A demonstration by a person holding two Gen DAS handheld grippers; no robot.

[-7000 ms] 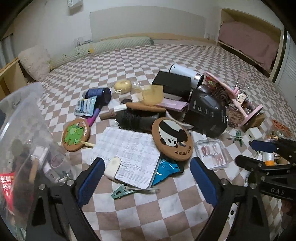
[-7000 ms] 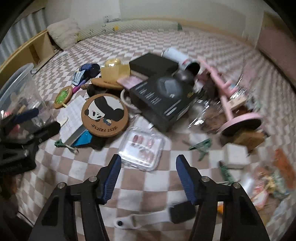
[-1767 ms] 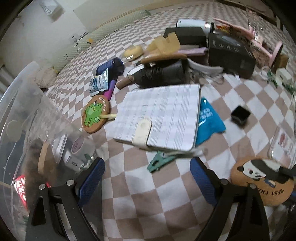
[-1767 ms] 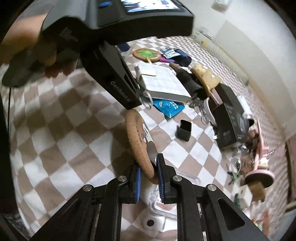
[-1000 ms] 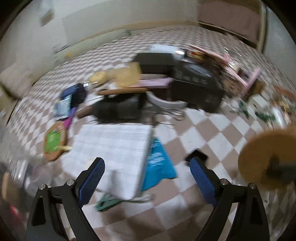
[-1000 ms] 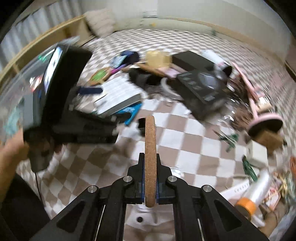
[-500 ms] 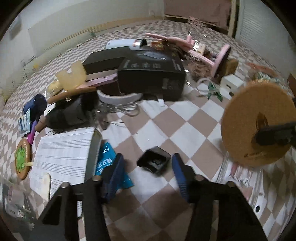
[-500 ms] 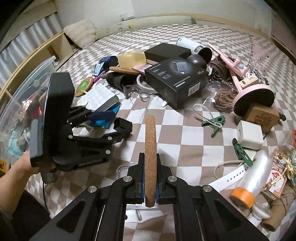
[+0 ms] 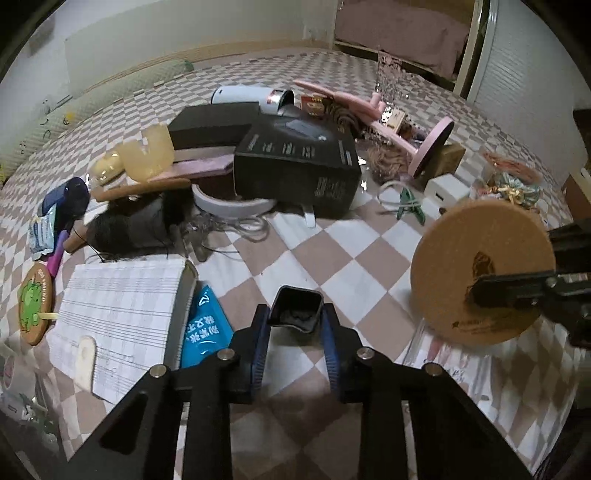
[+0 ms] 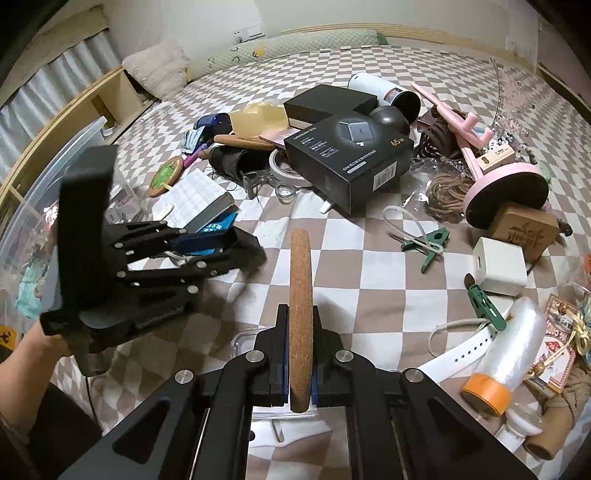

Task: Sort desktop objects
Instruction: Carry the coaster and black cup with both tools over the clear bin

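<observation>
Cork coaster [image 10: 300,317] clamped upright, edge-on, in right claw [image 10: 299,363], raised above checkered bed sheet [image 10: 343,258]. Small black open case [image 9: 295,309] between blue pads of left claw [image 9: 294,341], jaws just closing narrow around it, beside blue packet [image 9: 201,328].

I work on a wide bed spread with a brown-and-white checkered sheet [image 10: 369,288]. A pale wall [image 10: 314,14] rises behind it, with a socket plate [image 10: 250,35]. A long green bolster [image 10: 288,46] lines the far edge, beside a fuzzy pillow [image 10: 159,68]. At left stand wooden shelves [image 10: 107,99], perhaps curtains behind.
</observation>
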